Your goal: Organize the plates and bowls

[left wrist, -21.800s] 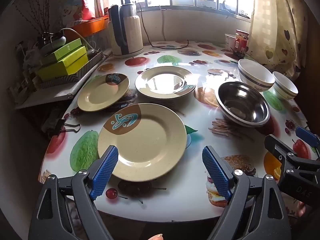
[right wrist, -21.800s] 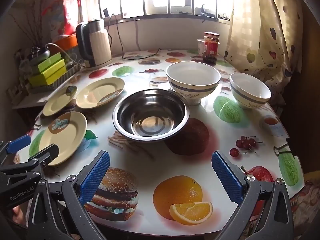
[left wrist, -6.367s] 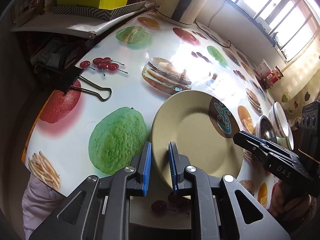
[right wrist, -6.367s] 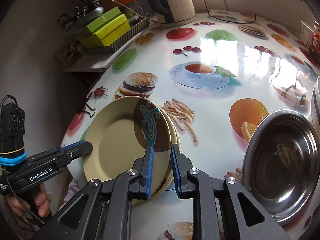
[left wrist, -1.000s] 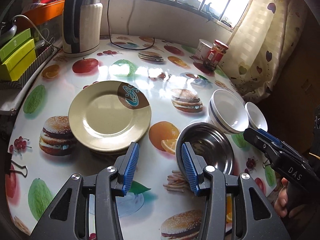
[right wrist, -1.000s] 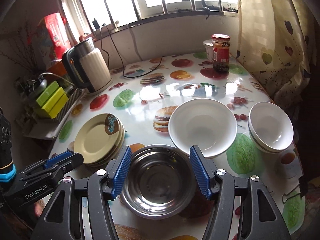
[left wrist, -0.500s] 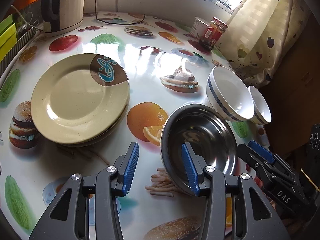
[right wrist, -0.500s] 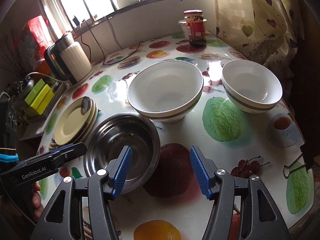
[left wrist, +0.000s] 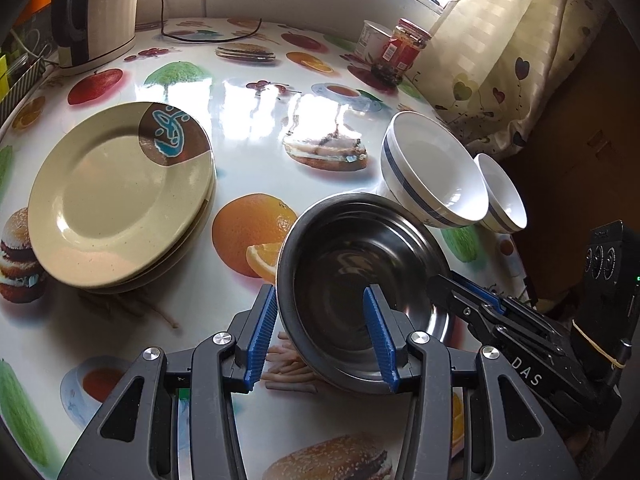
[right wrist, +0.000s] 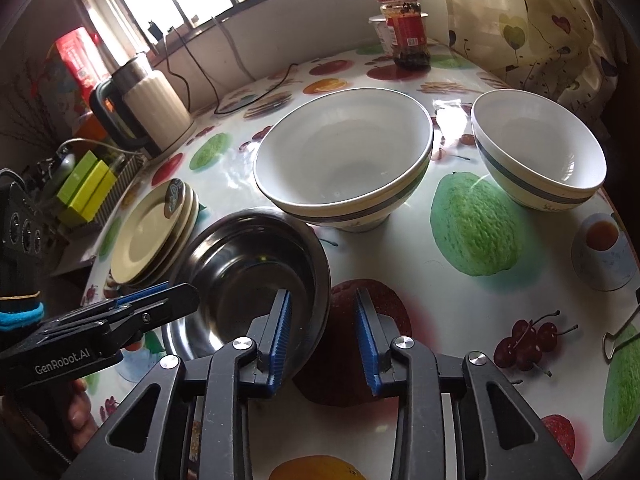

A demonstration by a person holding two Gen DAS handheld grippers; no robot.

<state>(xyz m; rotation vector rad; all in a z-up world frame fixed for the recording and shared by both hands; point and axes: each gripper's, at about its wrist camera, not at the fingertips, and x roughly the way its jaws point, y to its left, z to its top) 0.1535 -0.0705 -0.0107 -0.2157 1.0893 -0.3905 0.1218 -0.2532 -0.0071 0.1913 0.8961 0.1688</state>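
A steel bowl point(left wrist: 360, 264) sits on the fruit-print table, also in the right wrist view point(right wrist: 248, 268). My left gripper point(left wrist: 320, 336) is open, its jaws straddling the bowl's near-left rim. My right gripper point(right wrist: 322, 340) is open, its jaws straddling the bowl's right rim. A stack of beige plates point(left wrist: 116, 196) lies to the left, also in the right wrist view point(right wrist: 152, 232). A large white bowl point(right wrist: 344, 160) and a small white bowl point(right wrist: 536, 152) stand behind and to the right.
An electric kettle point(left wrist: 96, 12) with its cord stands at the back left. A red-lidded jar point(right wrist: 404, 32) and a white cup point(left wrist: 372, 40) stand at the back by the curtain. Yellow-green boxes point(right wrist: 84, 192) lie on a side shelf. A binder clip point(right wrist: 620, 336) lies at the right edge.
Both grippers have moved down and in onto the steel bowl; their jaws now straddle its opposite rims and have narrowed. Plates and white bowls have not moved.
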